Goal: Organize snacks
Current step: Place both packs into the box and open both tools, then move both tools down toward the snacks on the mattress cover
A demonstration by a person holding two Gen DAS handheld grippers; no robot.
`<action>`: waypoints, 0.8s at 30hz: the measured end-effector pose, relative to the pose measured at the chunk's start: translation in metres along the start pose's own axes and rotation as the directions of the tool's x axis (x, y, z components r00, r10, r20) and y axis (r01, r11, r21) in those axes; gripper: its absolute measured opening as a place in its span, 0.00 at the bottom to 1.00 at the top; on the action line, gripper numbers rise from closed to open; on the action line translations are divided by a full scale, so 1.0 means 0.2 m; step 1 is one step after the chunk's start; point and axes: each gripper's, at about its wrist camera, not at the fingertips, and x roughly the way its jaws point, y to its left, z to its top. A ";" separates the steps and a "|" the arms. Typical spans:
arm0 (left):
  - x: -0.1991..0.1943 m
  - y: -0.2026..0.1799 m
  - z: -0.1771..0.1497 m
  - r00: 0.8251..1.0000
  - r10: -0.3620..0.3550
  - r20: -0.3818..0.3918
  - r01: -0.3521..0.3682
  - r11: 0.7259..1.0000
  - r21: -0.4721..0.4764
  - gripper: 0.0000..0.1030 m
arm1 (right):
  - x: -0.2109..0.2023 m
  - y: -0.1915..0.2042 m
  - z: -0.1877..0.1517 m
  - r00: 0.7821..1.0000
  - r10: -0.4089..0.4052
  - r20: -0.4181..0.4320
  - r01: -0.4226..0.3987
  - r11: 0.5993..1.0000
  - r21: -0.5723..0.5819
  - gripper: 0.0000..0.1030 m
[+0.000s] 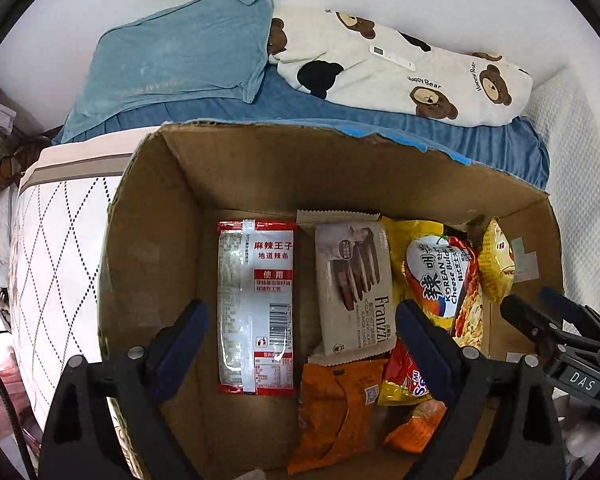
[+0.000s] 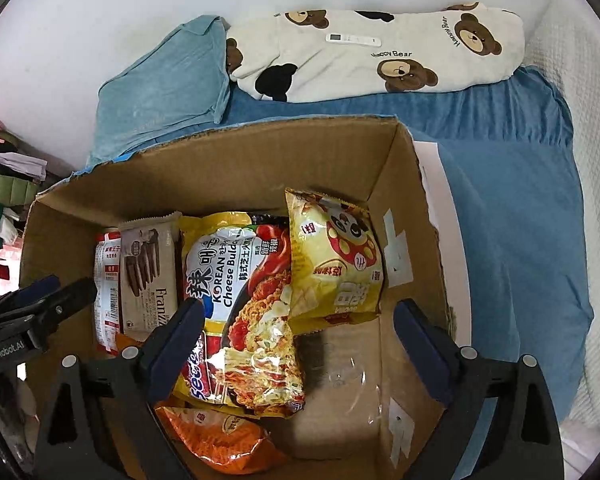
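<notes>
The left gripper (image 1: 302, 322) points down into an open cardboard box (image 1: 148, 240), its two dark blue fingers (image 1: 184, 332) spread wide apart at the bottom of its own view with nothing pinched between them. Framed between those fingers lie a red and silver spicy strip packet (image 1: 256, 308) at lower centre and, just to its right, a beige Franzzi cookie pack (image 1: 354, 288). Below the cookie pack sits an orange snack bag (image 1: 336, 412). The other tool shows at the right edge of this view.

The right gripper (image 2: 298, 326) also points down into the box, jaws likewise wide apart and empty. Between its fingers, left of centre, lies a Korean cheese noodle packet (image 2: 244, 300), touching a yellow panda snack bag (image 2: 334, 256) that leans tilted against it in the middle of the frame. A bare patch of box floor takes up the lower right between the fingers. A red and yellow packet (image 2: 196, 364) peeks out under the noodles beside the left finger.

The box rests on a blue sheet (image 2: 512, 200). Beyond it, in the upper part of both views, lie a light blue pillow (image 1: 180, 52) and a cream bear-print pillow (image 1: 404, 72) with a white remote (image 1: 392, 58) on top
</notes>
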 end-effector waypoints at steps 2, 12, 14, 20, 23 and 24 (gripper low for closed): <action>0.00 -0.01 -0.02 1.000 0.002 0.000 -0.002 1.000 0.005 0.92 | 0.00 0.00 -0.01 1.000 -0.001 -0.002 0.001 1.000 0.006 0.94; -0.05 -0.06 -0.11 1.000 0.008 0.025 -0.009 1.000 0.024 0.92 | -0.09 0.03 -0.11 1.000 0.001 0.026 -0.001 1.000 -0.006 0.95; -0.09 -0.06 -0.14 0.999 0.011 0.043 -0.013 0.999 0.029 0.92 | -0.13 0.04 -0.14 0.999 0.006 0.041 -0.006 1.000 -0.008 0.95; -0.24 -0.06 -0.28 0.991 0.006 0.131 -0.011 0.999 0.034 0.92 | -0.25 0.07 -0.27 0.995 0.009 0.101 -0.007 1.000 -0.024 0.95; -0.31 -0.07 -0.35 0.986 0.002 0.169 -0.009 0.999 0.041 0.92 | -0.33 0.09 -0.36 0.991 0.008 0.136 -0.003 0.999 -0.039 0.95; -0.35 -0.07 -0.38 0.983 0.001 0.186 -0.010 0.999 0.045 0.92 | -0.35 0.10 -0.38 0.989 0.008 0.147 -0.002 0.999 -0.043 0.95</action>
